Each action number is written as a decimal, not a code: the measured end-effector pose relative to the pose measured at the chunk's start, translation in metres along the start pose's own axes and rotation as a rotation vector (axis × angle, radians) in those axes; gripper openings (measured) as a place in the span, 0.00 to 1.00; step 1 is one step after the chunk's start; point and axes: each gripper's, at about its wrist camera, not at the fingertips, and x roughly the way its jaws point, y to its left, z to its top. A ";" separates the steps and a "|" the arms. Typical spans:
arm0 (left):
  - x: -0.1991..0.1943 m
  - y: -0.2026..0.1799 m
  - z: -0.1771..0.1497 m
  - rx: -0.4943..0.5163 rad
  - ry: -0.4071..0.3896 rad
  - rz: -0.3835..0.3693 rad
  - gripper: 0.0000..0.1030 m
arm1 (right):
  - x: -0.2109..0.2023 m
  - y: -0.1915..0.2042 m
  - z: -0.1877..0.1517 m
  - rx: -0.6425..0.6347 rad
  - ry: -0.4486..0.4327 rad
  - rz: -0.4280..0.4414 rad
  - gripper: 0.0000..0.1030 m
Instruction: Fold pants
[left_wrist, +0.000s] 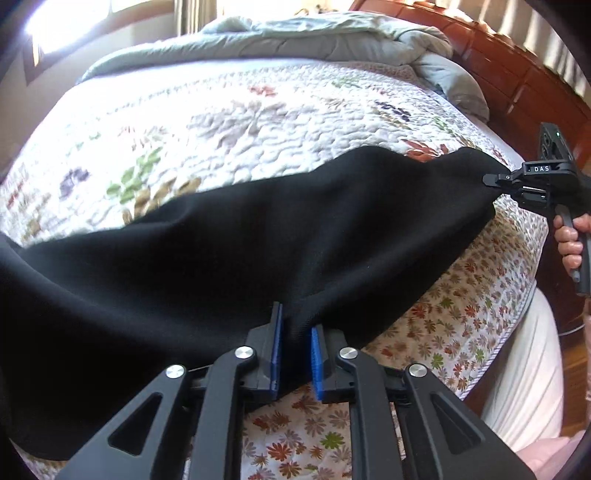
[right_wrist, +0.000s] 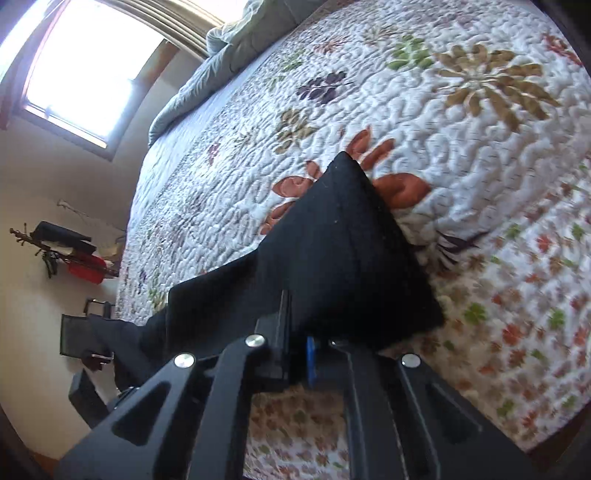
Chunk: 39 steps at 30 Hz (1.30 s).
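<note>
The pants (left_wrist: 229, 251) hang as one black sheet over the near edge of the bed, stretched between the two grippers above the quilt (left_wrist: 229, 122). The left gripper (left_wrist: 295, 354) pinches a bunched edge of the cloth between its blue pads (left_wrist: 276, 354), the jaws narrow around the fold. The right gripper (left_wrist: 496, 180) holds the far right corner, jaws closed on the cloth — the left view shows the fabric pulled to a point at its tip, and the hand (left_wrist: 570, 236) below it grips the handle. In the right view the same corner stands up as a dark peak (right_wrist: 343, 240) over the right gripper (right_wrist: 299, 343), with the rest trailing off to the left.

As for progress, I judge the work to be early or midway. The cloth is taut and lifted, not laid flat, and no neat folded stack shows anywhere on the quilt. Whether the legs already lie one on the other cannot be told — the black fabric hides its own layers and seams. What seems left is to lay the sheet down smooth, bring one end over the other, and press out the sag near the left side. A grey blanket (left_wrist: 332, 40) lies bunched at the far end, well apart from the work.
</note>
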 end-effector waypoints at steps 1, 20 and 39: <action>0.002 -0.003 0.000 0.014 0.003 0.012 0.14 | 0.003 -0.002 -0.002 0.006 0.017 -0.030 0.05; 0.030 0.007 -0.008 -0.061 0.038 0.000 0.15 | 0.011 0.115 -0.045 -0.305 0.003 -0.212 0.55; -0.043 0.142 0.002 -0.585 0.044 0.150 0.75 | 0.125 0.174 -0.109 -0.531 0.162 -0.318 0.61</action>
